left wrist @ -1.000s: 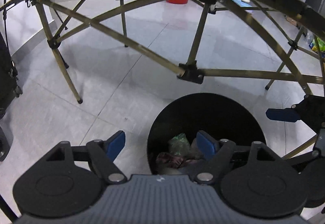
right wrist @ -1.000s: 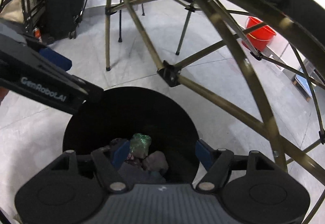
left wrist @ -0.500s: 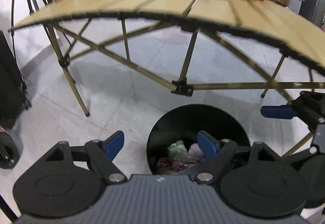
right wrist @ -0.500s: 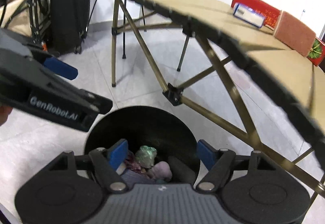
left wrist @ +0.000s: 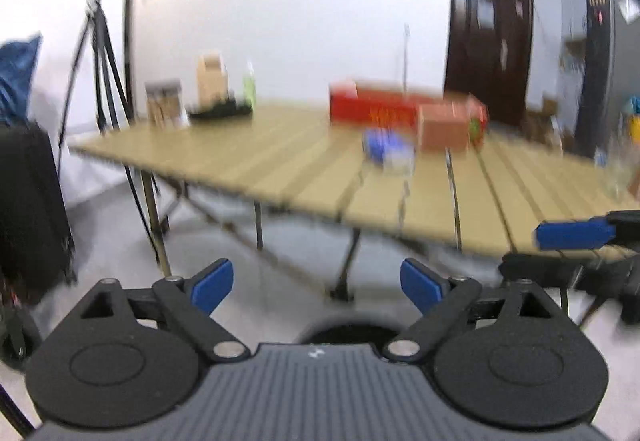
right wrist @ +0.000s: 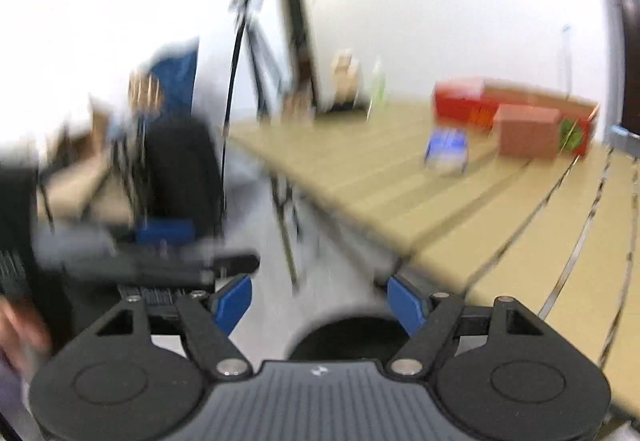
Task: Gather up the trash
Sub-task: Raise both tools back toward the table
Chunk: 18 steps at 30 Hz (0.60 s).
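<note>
Both views are blurred by motion. My left gripper (left wrist: 316,281) has its jaws opening, with nothing between the blue fingertips. My right gripper (right wrist: 319,299) is open and empty too; one of its blue fingers (left wrist: 572,235) shows at the right of the left wrist view. Just the rim of the black round bin (left wrist: 348,331) (right wrist: 348,337) peeks above each gripper body, and its contents are hidden. Ahead stands the tan slatted table (left wrist: 304,169) (right wrist: 400,201). A small blue-and-white packet (left wrist: 386,151) (right wrist: 446,149) lies on it, in front of a red box (left wrist: 372,107) and a brown box (left wrist: 444,129).
A green bottle (left wrist: 249,89) and a black item (left wrist: 220,109) sit at the table's far left. A black suitcase (left wrist: 28,209) and a tripod (left wrist: 104,53) stand left of the table. A dark door (left wrist: 488,53) is behind. A person's hand (right wrist: 16,325) shows at lower left.
Both grippers rose and tilted up from over the bin, so the table top now fills the views and the bin has slid to the bottom. The left jaws spread wider.
</note>
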Tool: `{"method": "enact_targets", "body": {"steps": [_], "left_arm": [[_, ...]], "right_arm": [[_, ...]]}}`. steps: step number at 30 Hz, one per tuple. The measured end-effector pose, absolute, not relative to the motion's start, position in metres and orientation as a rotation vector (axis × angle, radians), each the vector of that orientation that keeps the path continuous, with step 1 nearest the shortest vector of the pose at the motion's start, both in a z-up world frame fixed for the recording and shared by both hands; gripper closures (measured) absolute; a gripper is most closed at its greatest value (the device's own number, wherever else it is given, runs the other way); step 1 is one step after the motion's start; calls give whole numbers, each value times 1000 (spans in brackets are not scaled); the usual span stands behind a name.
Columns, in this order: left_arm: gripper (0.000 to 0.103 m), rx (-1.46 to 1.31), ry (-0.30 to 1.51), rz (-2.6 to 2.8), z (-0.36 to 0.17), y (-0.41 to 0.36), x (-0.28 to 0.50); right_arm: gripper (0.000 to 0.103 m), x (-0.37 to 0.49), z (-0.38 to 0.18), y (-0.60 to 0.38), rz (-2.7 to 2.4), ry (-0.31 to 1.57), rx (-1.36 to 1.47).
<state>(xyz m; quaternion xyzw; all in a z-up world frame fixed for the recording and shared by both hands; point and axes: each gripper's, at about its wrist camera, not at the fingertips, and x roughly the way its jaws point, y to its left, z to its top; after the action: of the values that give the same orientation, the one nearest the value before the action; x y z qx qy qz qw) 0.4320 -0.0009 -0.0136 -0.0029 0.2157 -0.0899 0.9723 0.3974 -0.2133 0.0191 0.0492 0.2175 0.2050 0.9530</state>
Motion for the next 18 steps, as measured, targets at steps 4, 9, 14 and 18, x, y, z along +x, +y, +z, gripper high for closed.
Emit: {"method": "enact_targets", "body": {"steps": [4,9,14,18], "left_arm": [[6,-75,337,-156,12,-5,462],[3,-26,286,-114,24,-18,510],[2,-74,328,-100,14,-13,563],[2,-119,375,-86,-1,-12,593]], "right_arm": [[17,440,47,-226,227,311,109],[18,537,35,-226,76,437,152],[24,620,5,-211,30,580,152],[28,663,-17,-193,12,649,107]]}}
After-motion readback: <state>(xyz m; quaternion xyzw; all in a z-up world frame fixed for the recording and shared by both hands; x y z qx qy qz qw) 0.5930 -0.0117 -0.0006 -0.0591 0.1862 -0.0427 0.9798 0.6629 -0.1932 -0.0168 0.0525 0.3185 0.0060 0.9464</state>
